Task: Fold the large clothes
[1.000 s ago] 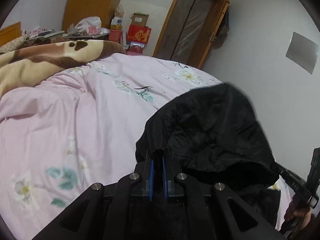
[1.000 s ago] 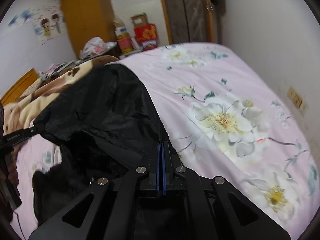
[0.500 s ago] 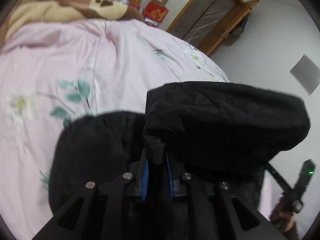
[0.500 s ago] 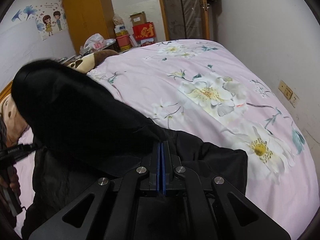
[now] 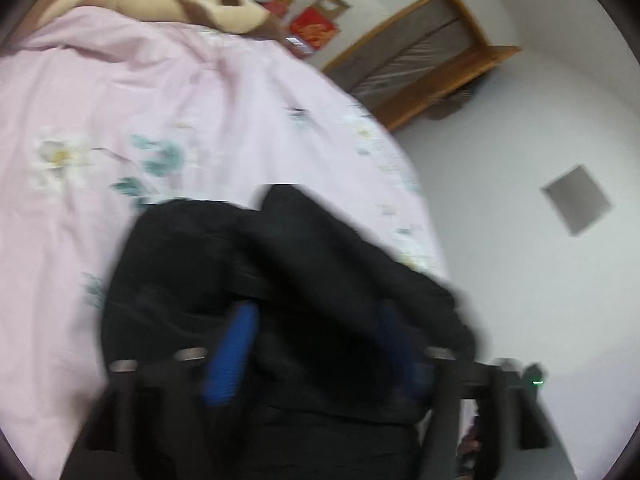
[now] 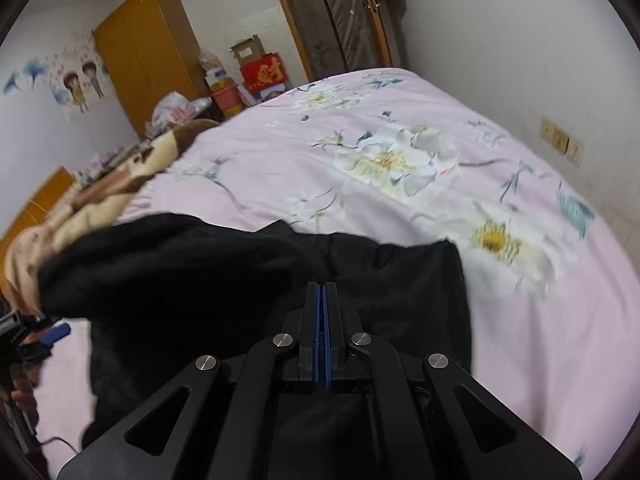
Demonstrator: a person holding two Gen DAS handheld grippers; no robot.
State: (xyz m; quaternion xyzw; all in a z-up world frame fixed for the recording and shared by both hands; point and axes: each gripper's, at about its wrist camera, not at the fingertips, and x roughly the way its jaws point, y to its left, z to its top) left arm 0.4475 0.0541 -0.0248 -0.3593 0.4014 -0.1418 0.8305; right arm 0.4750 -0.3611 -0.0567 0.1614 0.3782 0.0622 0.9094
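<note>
A black garment (image 5: 304, 264) lies bunched on the pink flowered bed (image 5: 168, 92), with one part folded over onto the rest. My left gripper (image 5: 316, 308) hovers low over its near end. The jaws are opening, blue pads (image 5: 236, 352) spread wide, and loose black cloth lies between them without being pressed. In the right wrist view the garment (image 6: 192, 264) stretches across the bed (image 6: 400, 152), and my right gripper (image 6: 322, 288) is shut with the cloth's edge at its tips. The left gripper (image 6: 48, 332) shows at that view's left edge, by the fold's far end.
A beige and brown blanket (image 6: 104, 196) is heaped at the head of the bed. An orange wardrobe (image 6: 148, 48), boxes and bags (image 6: 260, 72) stand beyond it, next to a wooden door (image 6: 332, 16). A white wall (image 6: 520, 48) runs close along the bed's right side.
Both grippers carried the raised black fold across and lowered it onto the rest of the garment. The left gripper's jaws went from shut on the cloth to spread wide; the right stayed shut.
</note>
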